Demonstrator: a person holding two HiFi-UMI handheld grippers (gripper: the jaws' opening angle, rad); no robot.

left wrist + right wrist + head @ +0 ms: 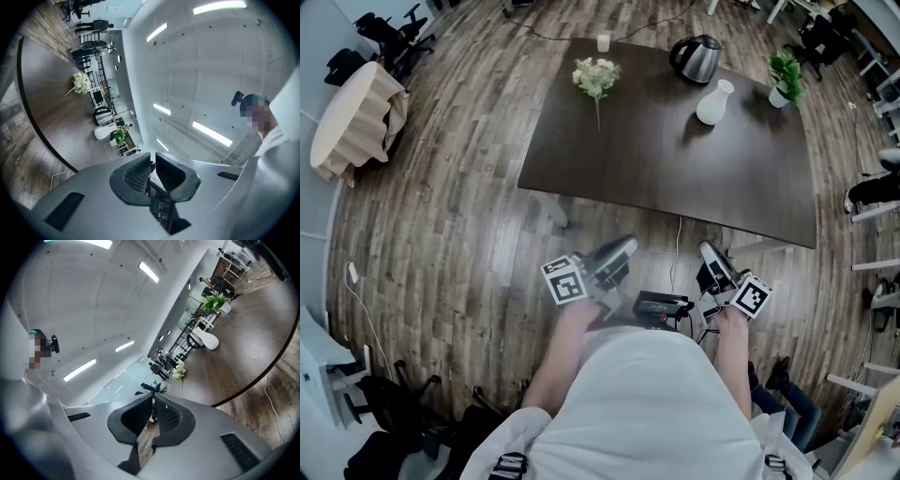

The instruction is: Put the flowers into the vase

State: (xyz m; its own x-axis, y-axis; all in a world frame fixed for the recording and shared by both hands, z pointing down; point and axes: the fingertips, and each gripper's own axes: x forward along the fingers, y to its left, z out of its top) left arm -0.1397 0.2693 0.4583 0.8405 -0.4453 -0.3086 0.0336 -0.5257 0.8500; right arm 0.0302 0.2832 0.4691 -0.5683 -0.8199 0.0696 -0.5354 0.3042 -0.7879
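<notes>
Fingers (135,174) of the left gripper (622,247) are closed together with nothing between them, and the right gripper (707,250) has its fingers (171,415) closed and empty in the same way. Seen from the head view, both grippers are held low in front of the person (647,403), who wears a white top. They are over a wooden floor (441,234), on the near side of a dark brown desk (675,178) and well apart from everything on it. Each gripper carries a cube with square black-and-white markers. A small black device (661,305) sits between the two grippers, close to the person's body. The flowers (596,77), a small bunch of pale cream blooms on a thin stem, lie on the far left part of the desk, with the stem pointing towards the near edge. The vase (713,103), white with a narrow neck, is on the far right part of the desk, well apart from the flowers and empty. A shiny metal kettle (697,58) is near the vase, further back and slightly left. A green potted plant (785,80) stands to the right of the vase, by the desk's right edge. A small pale cup (603,42) is at the far edge, behind the flowers. Both gripper views look across the desk towards the flowers and vase in the distance.
</notes>
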